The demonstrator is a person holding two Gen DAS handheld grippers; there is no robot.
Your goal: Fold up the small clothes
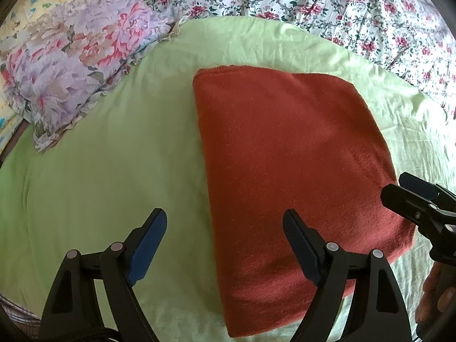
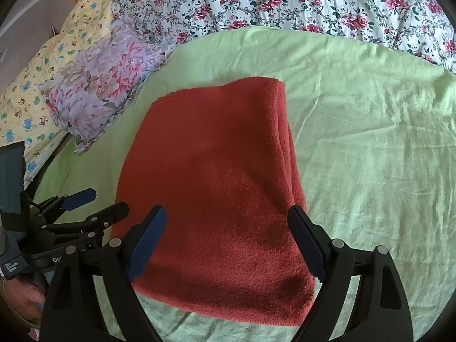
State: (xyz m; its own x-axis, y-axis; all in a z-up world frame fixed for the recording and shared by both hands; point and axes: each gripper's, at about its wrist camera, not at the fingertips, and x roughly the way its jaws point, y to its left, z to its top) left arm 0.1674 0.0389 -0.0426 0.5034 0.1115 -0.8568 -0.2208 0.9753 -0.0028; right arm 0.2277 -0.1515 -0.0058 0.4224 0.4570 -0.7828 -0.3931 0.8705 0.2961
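Note:
A rust-red fleecy cloth (image 1: 285, 156) (image 2: 216, 156) lies folded into a thick rectangle on a light green sheet (image 1: 114, 156) (image 2: 370, 142). My left gripper (image 1: 224, 212) is open above the cloth's near left edge; one finger hangs over the green sheet, the other over the cloth. It also shows at the left of the right wrist view (image 2: 108, 199). My right gripper (image 2: 227, 208) is open above the cloth's near end, its pads apart and holding nothing. In the left wrist view it (image 1: 396, 189) sits at the cloth's right edge.
A lilac floral pillow (image 1: 71, 65) (image 2: 105, 91) lies at the back left, partly on the green sheet. A yellow printed cloth (image 2: 42, 85) lies beyond it. A white quilt with red flowers (image 1: 313, 0) (image 2: 285, 0) runs along the back. A hand (image 1: 436, 293) holds the right gripper.

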